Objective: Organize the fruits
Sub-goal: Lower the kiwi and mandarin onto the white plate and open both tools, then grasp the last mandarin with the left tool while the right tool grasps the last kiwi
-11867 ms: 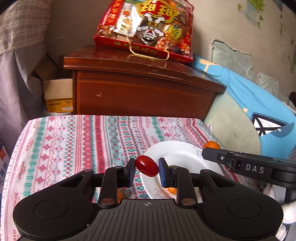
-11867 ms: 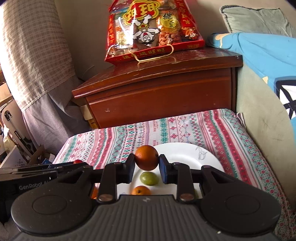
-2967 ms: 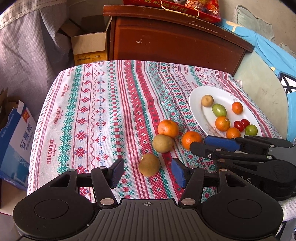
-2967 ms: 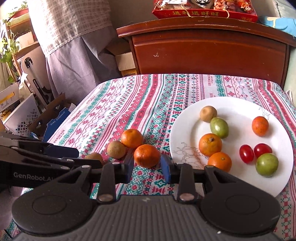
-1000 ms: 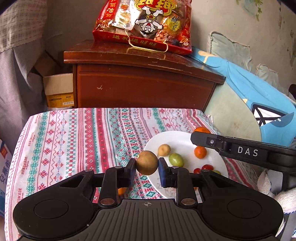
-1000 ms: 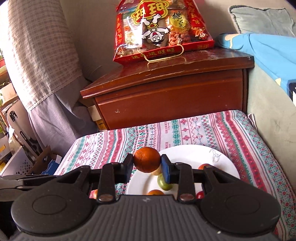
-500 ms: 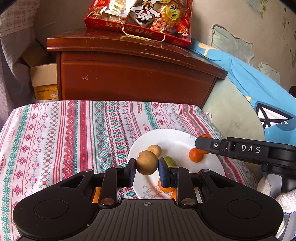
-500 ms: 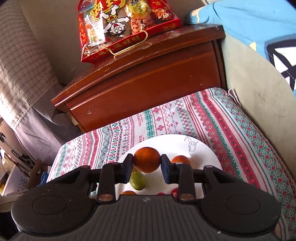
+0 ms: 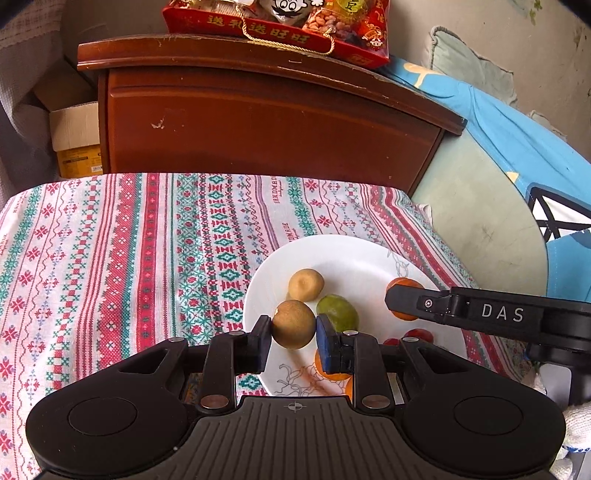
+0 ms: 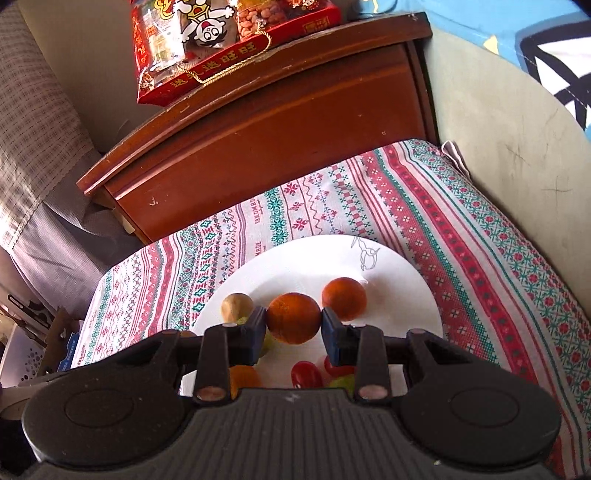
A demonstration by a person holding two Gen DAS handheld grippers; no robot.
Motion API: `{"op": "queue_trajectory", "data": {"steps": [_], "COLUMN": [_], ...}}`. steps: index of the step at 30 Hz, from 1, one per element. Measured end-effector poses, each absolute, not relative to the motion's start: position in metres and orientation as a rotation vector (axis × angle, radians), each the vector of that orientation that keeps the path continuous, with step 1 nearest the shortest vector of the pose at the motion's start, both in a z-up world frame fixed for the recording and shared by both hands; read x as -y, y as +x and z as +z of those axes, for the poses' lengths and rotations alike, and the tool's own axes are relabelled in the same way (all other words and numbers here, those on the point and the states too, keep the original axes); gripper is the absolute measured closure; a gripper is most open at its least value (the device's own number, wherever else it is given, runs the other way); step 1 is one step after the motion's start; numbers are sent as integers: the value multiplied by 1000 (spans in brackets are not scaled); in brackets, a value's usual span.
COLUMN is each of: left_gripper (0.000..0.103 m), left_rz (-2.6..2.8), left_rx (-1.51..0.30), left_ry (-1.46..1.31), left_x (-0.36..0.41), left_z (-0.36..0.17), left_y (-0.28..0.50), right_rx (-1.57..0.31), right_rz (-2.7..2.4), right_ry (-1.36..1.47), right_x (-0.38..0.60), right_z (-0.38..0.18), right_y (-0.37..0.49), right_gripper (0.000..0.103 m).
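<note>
My left gripper [image 9: 293,334] is shut on a brown kiwi-like fruit [image 9: 293,324], held just above the near left part of the white plate [image 9: 354,258]. On the plate lie another brown fruit [image 9: 306,284], a green fruit [image 9: 338,313] and red tomatoes [image 9: 417,334]. My right gripper [image 10: 293,328] is shut on an orange [image 10: 293,318] low over the plate [image 10: 314,254], beside a smaller orange [image 10: 343,298]. Its black finger [image 9: 424,304] reaches in from the right in the left wrist view and half hides that small orange [image 9: 400,285].
The plate sits on a red and green patterned tablecloth [image 9: 110,258]. Behind stands a brown wooden cabinet [image 9: 258,122] with a red snack bag [image 9: 288,22] on top. A cardboard box [image 9: 74,136] is at the left, a blue cloth [image 9: 517,147] at the right.
Both grippers have sunk toward the plate with their fruits still held. The right gripper has rolled, so its view tilts. The plate looks closer in both views.
</note>
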State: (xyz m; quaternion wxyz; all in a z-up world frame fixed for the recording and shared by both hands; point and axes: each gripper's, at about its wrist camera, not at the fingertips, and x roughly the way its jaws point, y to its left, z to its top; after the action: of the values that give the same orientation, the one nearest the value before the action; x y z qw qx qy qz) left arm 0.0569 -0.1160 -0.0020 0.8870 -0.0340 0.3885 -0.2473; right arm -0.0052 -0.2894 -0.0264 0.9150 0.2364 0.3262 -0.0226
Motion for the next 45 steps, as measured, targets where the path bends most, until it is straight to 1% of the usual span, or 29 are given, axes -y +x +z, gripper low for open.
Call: {"op": "queue_trajectory", "data": {"steps": [3, 8, 9, 10, 11, 12, 15, 17, 29, 45], "left_gripper": [79, 75, 68, 64, 58, 56, 55, 51, 50, 49], "left_rz": [-525, -521, -517, -512, -505, -499, -491, -480, -404, -250], "left_rx": [-805, -788, -780, -770, -760, -753, -745, -745, -741, -789], "left_ry": [-66, -67, -67, -72, -80, -86, -106, -119, -91, -121], "left_x": [120, 121, 120, 119, 116, 114, 105, 98, 58, 0], "left_z": [-4, 1, 4, 8, 12, 16, 28, 35, 53, 48], "left_y": [58, 57, 57, 57, 56, 56, 56, 55, 37, 33], "right_rx": [-667, -651, -647, -641, -637, -632, -621, -616, -596, -669], "right_rz": [-57, -60, -59, -58, -55, -50, -32, -19, 74, 246], "right_ry": [483, 494, 492, 491, 490, 490, 475, 457, 368, 265], "right_x": [289, 291, 290, 290, 290, 289, 285, 280, 246, 183], "right_z": [-26, -22, -21, -19, -17, -16, -10, -7, 6, -10], "right_y": [-5, -6, -7, -7, -8, -8, -10, -12, -25, -28], "right_gripper": [68, 68, 67, 67, 67, 67, 67, 67, 66, 66]}}
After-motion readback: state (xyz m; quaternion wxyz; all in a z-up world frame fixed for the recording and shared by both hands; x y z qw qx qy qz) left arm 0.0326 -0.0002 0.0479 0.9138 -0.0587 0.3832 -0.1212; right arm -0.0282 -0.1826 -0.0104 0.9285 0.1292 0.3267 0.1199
